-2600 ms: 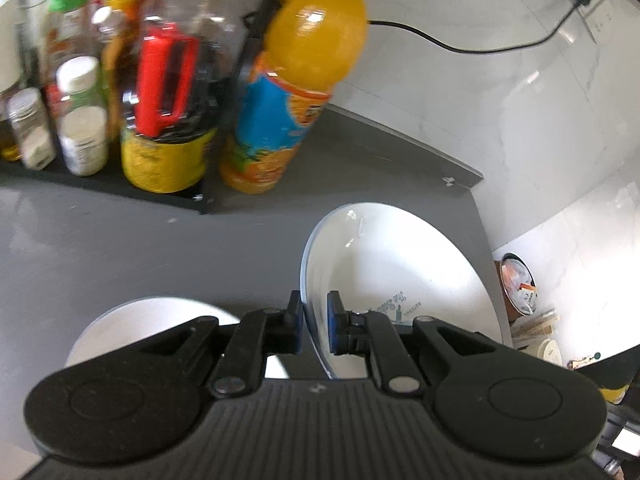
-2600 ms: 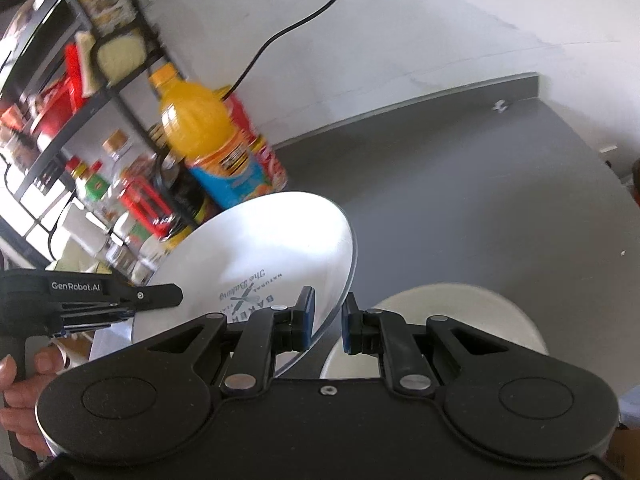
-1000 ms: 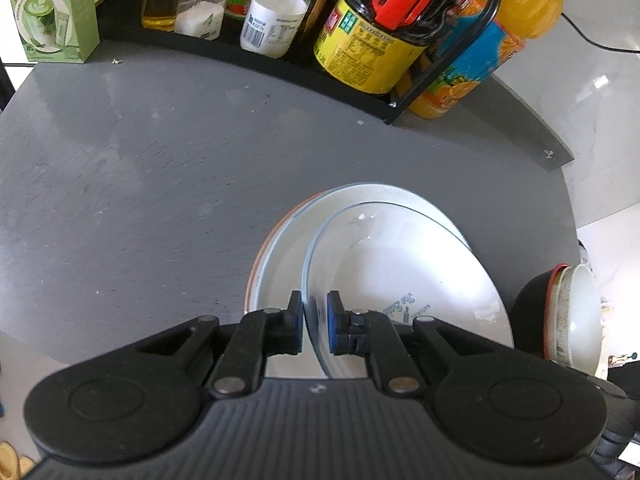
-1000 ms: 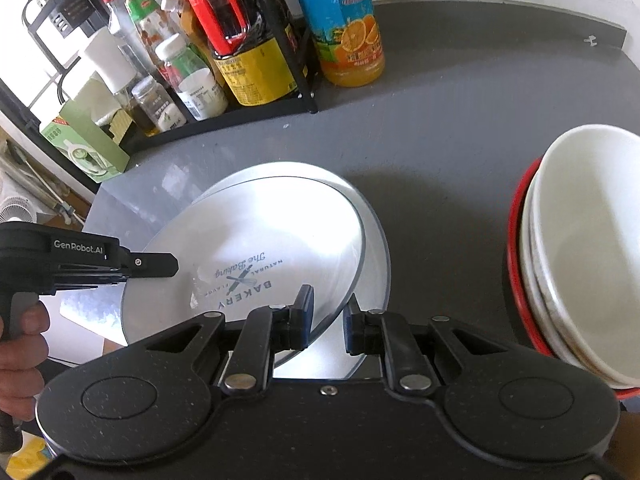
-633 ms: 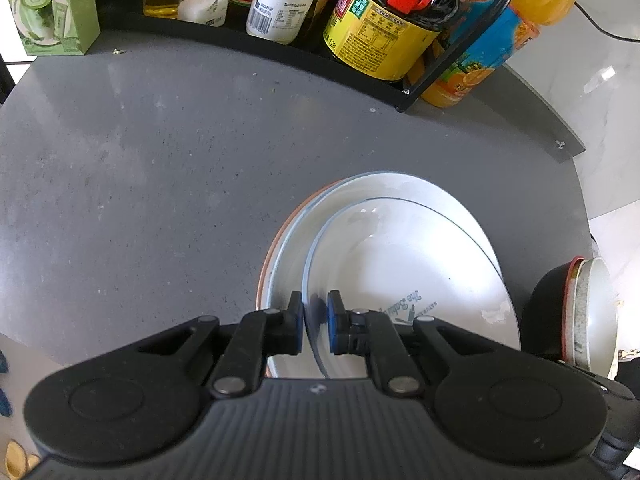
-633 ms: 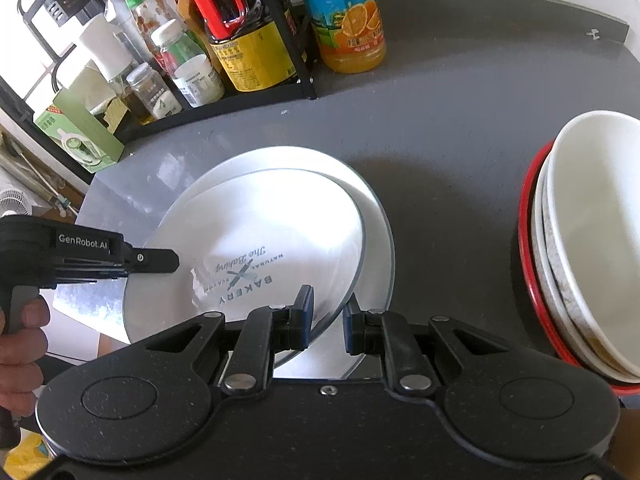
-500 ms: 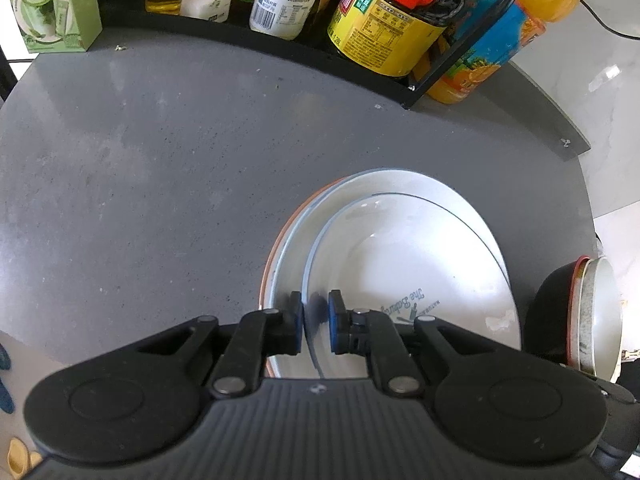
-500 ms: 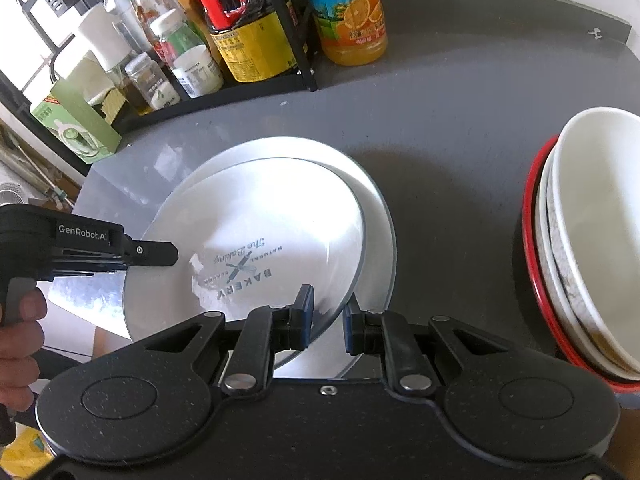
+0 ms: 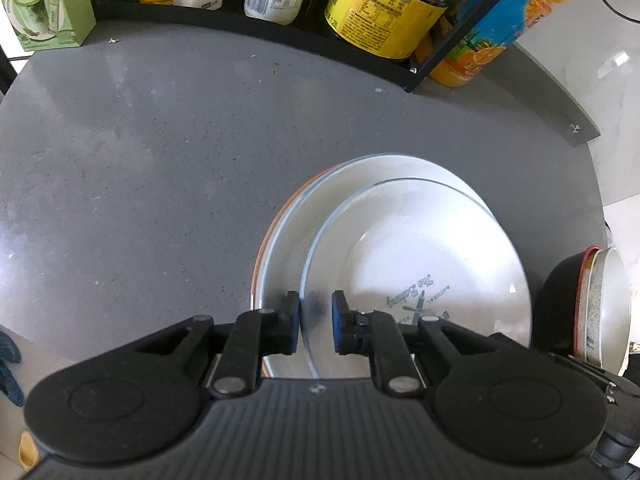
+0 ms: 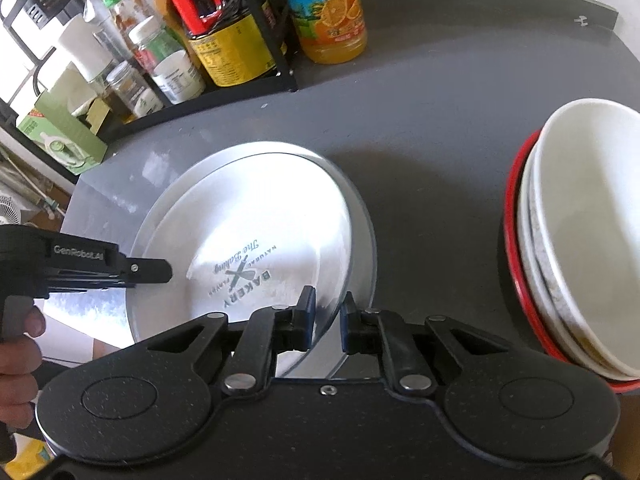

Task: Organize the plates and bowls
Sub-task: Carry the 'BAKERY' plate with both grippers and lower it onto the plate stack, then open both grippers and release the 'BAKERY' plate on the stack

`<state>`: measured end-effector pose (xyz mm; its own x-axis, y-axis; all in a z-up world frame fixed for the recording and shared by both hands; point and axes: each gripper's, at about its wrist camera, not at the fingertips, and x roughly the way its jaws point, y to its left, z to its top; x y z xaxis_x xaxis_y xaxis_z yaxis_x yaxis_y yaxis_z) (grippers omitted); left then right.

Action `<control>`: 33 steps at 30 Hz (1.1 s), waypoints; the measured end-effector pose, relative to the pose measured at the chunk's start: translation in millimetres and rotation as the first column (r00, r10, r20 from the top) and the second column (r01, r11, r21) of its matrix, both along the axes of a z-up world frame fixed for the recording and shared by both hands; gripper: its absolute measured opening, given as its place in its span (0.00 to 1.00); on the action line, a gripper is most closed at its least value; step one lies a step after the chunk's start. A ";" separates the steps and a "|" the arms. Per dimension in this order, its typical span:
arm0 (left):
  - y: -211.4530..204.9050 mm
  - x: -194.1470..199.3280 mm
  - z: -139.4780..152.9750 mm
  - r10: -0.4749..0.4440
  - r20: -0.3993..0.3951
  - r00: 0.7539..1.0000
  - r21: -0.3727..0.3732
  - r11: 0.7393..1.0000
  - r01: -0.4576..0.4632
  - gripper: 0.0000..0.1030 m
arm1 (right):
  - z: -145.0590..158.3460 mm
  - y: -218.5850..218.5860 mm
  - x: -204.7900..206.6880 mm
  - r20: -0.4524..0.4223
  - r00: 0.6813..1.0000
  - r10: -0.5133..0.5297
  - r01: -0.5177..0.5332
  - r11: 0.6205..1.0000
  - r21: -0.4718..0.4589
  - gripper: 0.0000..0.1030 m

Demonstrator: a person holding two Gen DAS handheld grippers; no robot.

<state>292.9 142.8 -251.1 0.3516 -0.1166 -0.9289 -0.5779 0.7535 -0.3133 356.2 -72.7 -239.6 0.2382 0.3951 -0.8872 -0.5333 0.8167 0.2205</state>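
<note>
I am setting the bakery plate point(image 9: 420, 256) down onto the plate stack point(image 9: 280, 248), which is sitting on the grey counter point(image 9: 140, 152). In the left wrist view my left tool point(image 9: 316, 322) is showing its two blue pads a little apart, with the plate rim standing between them; one pad seems to be touching the rim and the other is clear of it, so I am judging that this tool is loosening. In the right wrist view my right tool point(image 10: 327, 314) is also straddling the rim at the opposite side, with a visible gap at both pads, so it is not squeezing either. The plate is lying a little off-centre on the stack: seen from the left wrist it is sitting toward 4 o'clock of the larger plate below, whose bare white edge is showing from 9 to 12 o'clock.

The nested bowls point(image 10: 576, 240) are standing at 3 o'clock of the plates in the right wrist view, well apart from them, with a red-rimmed bowl at the bottom. The rack of bottles point(image 10: 224, 40) is at 12 o'clock, far enough not to disturb.

I am thinking the release step is in hand. The next move is calling for both tools to open a little wider and to draw back flat along the counter, without lifting the rim again.
</note>
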 end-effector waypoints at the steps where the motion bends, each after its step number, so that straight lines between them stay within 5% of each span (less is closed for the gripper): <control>1: 0.7 -0.6 2.4 0.007 0.005 1.000 0.010 1.000 -0.007 0.14 | 0.2 -0.6 0.4 0.001 1.000 -0.002 0.002 1.000 0.001 0.10; 15: 6.4 -13.5 27.0 0.061 0.066 0.996 0.037 0.997 -0.064 0.22 | -4.4 14.2 -3.2 0.007 0.998 0.058 -0.058 0.997 -0.049 0.14; 33: 3.5 -16.3 19.3 0.074 0.067 0.995 0.021 0.997 -0.076 0.24 | 0.7 7.8 2.0 -0.013 1.000 0.005 -0.006 0.999 -0.047 0.17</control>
